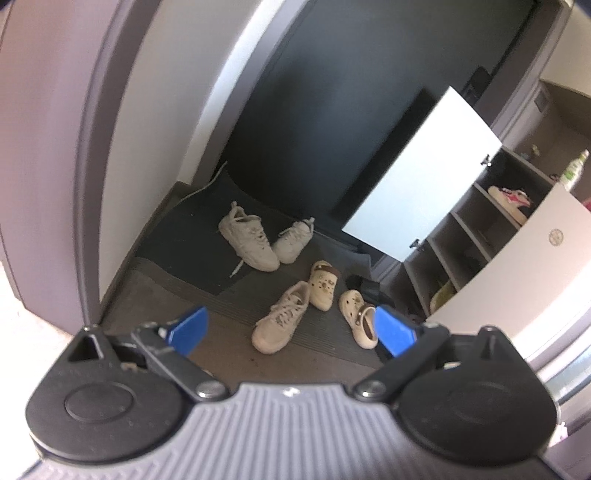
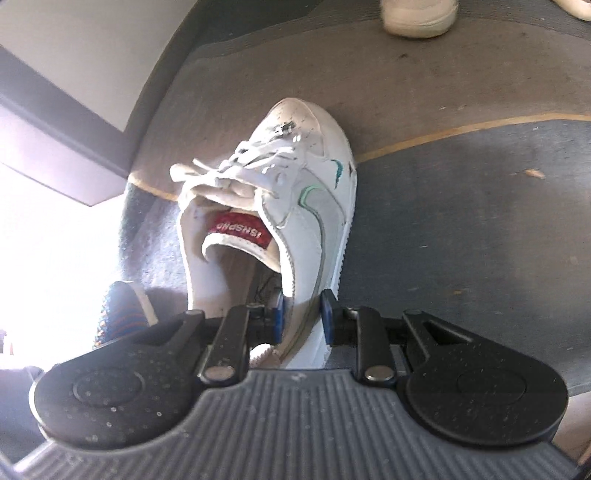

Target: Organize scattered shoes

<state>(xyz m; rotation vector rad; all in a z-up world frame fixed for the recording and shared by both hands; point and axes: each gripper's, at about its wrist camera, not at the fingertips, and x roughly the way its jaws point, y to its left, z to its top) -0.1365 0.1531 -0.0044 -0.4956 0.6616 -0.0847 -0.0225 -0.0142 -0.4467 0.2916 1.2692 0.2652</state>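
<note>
Grey ribbed entrance floor lies before a dark door, with a darker mat near it. On this mat, at about 11 o'clock from the middle of the left wrist view, stand two cream lace-up sneakers with toes almost touching. Nearer, around the centre, lies a third cream sneaker, and at its 2 o'clock lie two beige foam clogs with brown straps, a little apart from each other. At 3 o'clock stands an open white shoe cabinet with shelves; a red and white shoe lies on an upper shelf.

The left gripper hangs above the floor with its blue pads spread wide, and nothing is between them.

In the right wrist view the right gripper is closed narrowly on the heel side wall of a white leather sneaker with green trim and a red tongue label. Its toe points to 12 o'clock, above a grey carpet and a brown floor part. At 1 o'clock, at the top edge, shows the toe of another cream shoe.
</note>
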